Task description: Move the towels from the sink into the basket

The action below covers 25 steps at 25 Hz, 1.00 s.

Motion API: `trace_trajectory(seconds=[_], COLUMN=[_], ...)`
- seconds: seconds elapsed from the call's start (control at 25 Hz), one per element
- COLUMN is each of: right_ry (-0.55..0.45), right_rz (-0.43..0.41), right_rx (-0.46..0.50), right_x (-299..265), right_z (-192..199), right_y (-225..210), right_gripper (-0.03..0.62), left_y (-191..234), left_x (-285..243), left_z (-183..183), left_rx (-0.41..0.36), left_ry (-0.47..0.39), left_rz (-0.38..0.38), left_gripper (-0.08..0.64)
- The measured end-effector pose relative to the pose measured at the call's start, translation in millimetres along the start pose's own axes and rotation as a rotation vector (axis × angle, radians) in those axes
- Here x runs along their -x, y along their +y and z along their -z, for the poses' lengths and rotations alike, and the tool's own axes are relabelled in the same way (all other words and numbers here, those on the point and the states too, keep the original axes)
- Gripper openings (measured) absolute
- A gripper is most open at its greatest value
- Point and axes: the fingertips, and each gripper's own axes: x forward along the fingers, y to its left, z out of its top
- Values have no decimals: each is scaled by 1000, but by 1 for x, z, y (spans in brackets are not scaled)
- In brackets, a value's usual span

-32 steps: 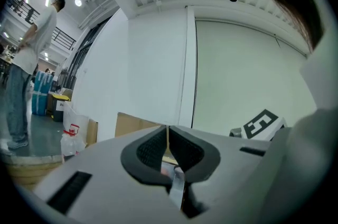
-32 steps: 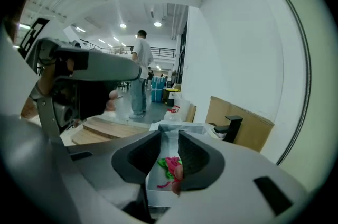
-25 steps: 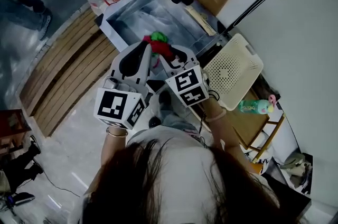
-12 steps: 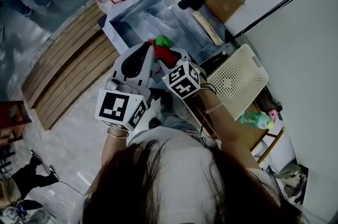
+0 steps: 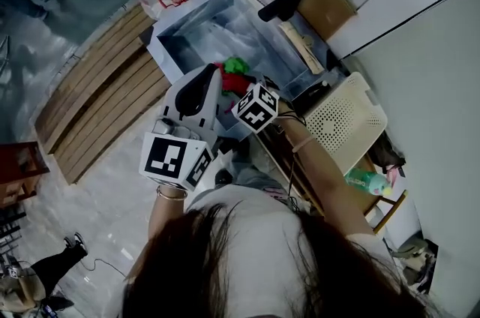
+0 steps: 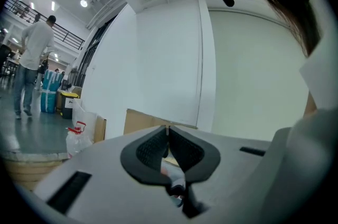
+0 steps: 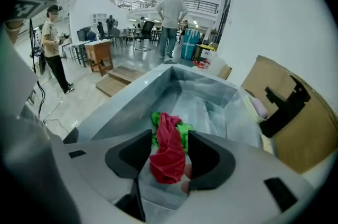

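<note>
Loosely crumpled red towel [image 7: 168, 157], steel sink [image 7: 196, 92], perforated basket [image 5: 343, 118]

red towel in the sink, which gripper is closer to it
Right. The right gripper has its jaws, which have just been opening, on either side of the red towel in the sink. The left gripper, jaws together, is left of the towel and aimed level at the wall.

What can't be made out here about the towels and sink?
Right gripper: jaws have just been opening, red towel between them; pad contact unclear in its view.
Green towel: mostly behind the red one, right gripper view.
Sink floor nearest the person: under the left gripper, head view.
Left gripper view: towels behind its own body.
</note>
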Motion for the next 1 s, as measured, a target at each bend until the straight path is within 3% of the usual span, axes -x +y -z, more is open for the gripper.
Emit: trace_trajectory(seconds=[0.48,1.0], right_ry=[193,429], right_rz=[-114,-274], right_rx=[13,2], right_x=[-69,-106], right_z=[35,61], right_y=[-5,6], right_gripper=[242,258], left_y=[22,51], left_x=[-22,-24], left_z=[13,20], left_rx=[12,40], left_ry=[33,53], left_rz=[-35,-97], left_gripper=[10,11])
